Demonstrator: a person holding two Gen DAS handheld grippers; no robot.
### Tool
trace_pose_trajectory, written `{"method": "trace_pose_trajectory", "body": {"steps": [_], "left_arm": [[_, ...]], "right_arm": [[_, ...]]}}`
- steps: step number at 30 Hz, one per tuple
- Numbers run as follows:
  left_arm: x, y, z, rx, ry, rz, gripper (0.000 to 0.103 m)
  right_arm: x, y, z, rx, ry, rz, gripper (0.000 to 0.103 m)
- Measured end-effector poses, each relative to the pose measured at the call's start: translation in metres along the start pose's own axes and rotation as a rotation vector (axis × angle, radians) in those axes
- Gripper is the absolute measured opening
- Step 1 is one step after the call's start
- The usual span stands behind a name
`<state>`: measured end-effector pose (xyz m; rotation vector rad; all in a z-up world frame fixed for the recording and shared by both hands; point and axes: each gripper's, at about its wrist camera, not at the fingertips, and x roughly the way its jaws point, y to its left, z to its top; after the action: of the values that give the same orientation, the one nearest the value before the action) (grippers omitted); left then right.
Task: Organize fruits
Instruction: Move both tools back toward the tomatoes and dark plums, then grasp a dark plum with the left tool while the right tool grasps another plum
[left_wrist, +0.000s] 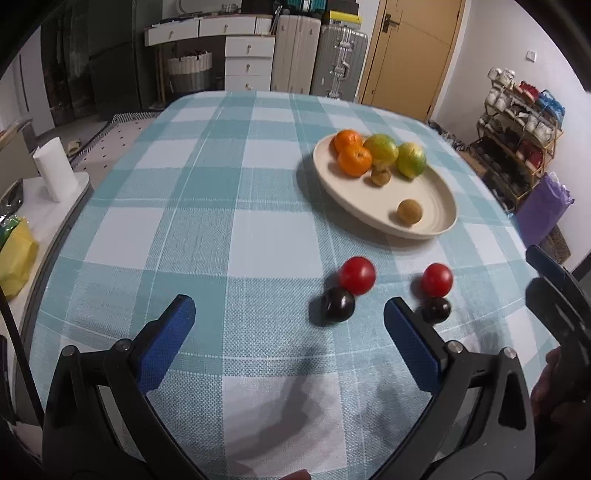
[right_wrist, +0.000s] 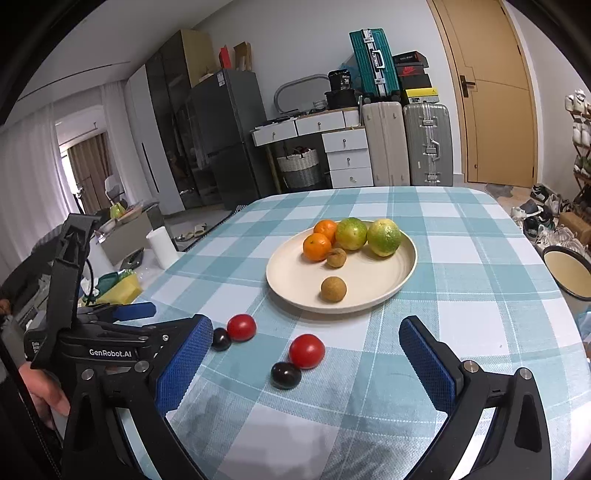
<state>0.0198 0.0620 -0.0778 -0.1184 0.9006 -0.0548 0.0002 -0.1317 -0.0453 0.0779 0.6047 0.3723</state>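
A cream plate on the checked tablecloth holds two oranges, two green citrus fruits and two small brown fruits. In front of it on the cloth lie two red tomatoes and two dark plums, in two pairs. My left gripper is open and empty, just short of the left pair. My right gripper is open and empty, its fingers either side of the right pair.
A white paper roll and a yellow bag sit on a side surface left of the table. A cream bowl with a dark rim stands at the table's right edge. Suitcases, drawers and a shoe rack stand behind.
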Motion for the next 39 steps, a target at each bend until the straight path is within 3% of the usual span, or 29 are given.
{"method": "trace_pose_trajectory", "body": {"steps": [9, 13, 17, 26, 28, 39], "left_arm": [[0.023, 0.003, -0.002, -0.004, 0.052, -0.024, 0.1], [0.03, 0.004, -0.001, -0.004, 0.068, -0.044, 0.082], [0.034, 0.001, -0.001, 0.004, 0.078, -0.076, 0.074], [0.036, -0.009, 0.003, 0.038, 0.097, -0.156, 0.039], [0.036, -0.011, 0.002, 0.043, 0.105, -0.191, 0.021], [0.023, -0.009, 0.002, 0.044, 0.078, -0.232, 0.02]], "right_arm": [[0.015, -0.001, -0.01, -0.001, 0.057, 0.008, 0.103], [0.019, -0.002, -0.012, -0.007, 0.065, 0.009, 0.103], [0.023, -0.002, -0.014, -0.008, 0.078, 0.011, 0.103], [0.028, -0.002, -0.014, -0.008, 0.087, 0.017, 0.103], [0.027, -0.002, -0.015, -0.006, 0.086, 0.016, 0.103], [0.024, -0.004, -0.017, 0.015, 0.105, -0.002, 0.103]]}}
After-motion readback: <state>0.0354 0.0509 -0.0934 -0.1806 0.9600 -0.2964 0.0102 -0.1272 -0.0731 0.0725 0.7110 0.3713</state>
